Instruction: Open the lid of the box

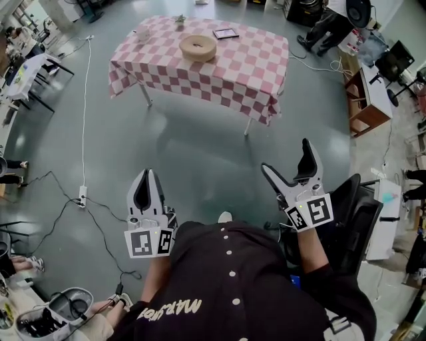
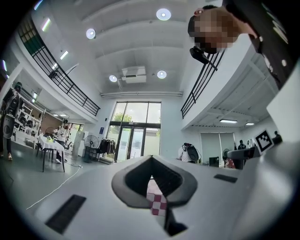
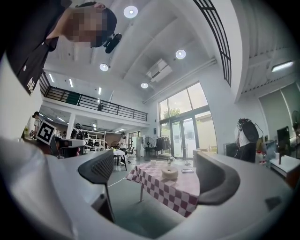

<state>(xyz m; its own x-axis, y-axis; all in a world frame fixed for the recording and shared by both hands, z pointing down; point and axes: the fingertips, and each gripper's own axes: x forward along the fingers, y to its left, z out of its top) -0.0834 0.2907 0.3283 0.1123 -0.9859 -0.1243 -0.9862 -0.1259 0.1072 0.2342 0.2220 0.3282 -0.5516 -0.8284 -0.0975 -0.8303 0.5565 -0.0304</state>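
Round tan box (image 1: 198, 47) with a flat lid, low and drum-shaped. It sits on the pink-and-white checked tablecloth (image 1: 256, 73) of a small table, near the table's middle. The lid looks seated; I can't make out a seam or a knob from here.

Same table: a dark flat slab (image 1: 225, 32) beside the box toward the far edge, and a small green sprig (image 1: 180, 20) at the far edge.

Both grippers are well short of the table, with bare grey floor (image 1: 200, 146) between.
- Left gripper (image 1: 147, 174): fingers pressed together, nothing pinched. Its own view shows only a sliver of checked cloth through the slit.
- Right gripper (image 1: 286, 156): fingers spread wide and empty. Its own view frames the table and box in the gap.

Judgement: the step in hand is the approach, and the lid is untouched.

To do it well:
- Close in square to the table's near edge.
- Part the left fingers before arriving.
- Brace the box wall low with one gripper, since a light box would likely slide on the cloth.
- Take the lid at its rim with the other and lift straight up.
- Keep clear of the slab.
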